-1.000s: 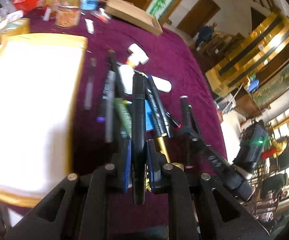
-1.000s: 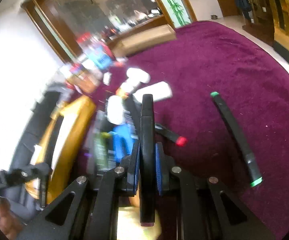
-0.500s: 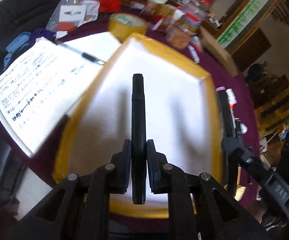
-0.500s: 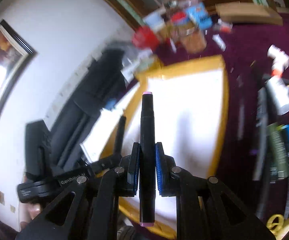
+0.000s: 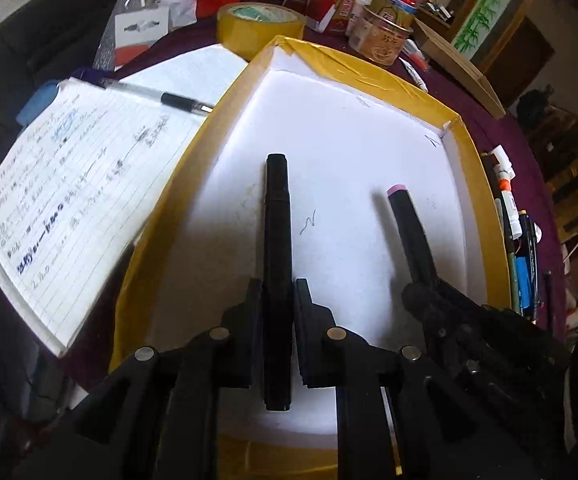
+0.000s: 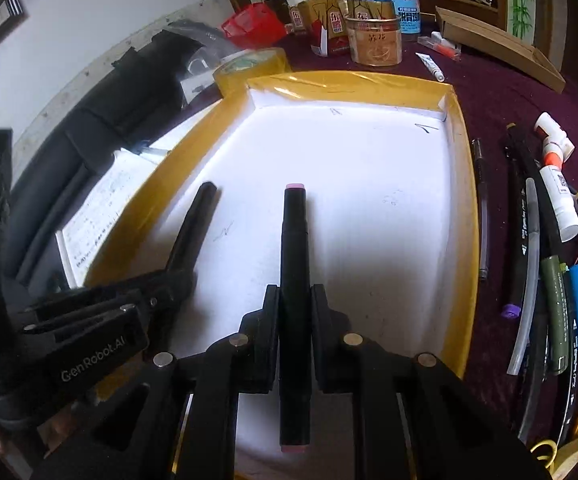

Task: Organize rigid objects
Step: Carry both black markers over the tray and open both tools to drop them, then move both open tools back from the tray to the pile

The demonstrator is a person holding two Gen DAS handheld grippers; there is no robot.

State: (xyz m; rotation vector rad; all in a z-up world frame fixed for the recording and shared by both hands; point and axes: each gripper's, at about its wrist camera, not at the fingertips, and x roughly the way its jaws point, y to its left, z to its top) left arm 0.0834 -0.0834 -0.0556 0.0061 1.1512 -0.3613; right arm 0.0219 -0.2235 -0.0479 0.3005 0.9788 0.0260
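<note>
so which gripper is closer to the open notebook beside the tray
Left. The left gripper hangs over the tray on the side toward the notebook; the right gripper is over the tray's far half, toward the pen pile.

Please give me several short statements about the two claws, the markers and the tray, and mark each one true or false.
1. Each claw holds a black marker. True: the left claw grips an all-black marker, the right claw a pink-tipped marker.
2. Both markers are over the tray. True.
3. Several pens already lie in the tray. False: its white floor is bare.
4. The tape roll sits inside the tray. False: it sits beyond the far rim.
5. The loose pens lie left of the tray. False: right.
</note>
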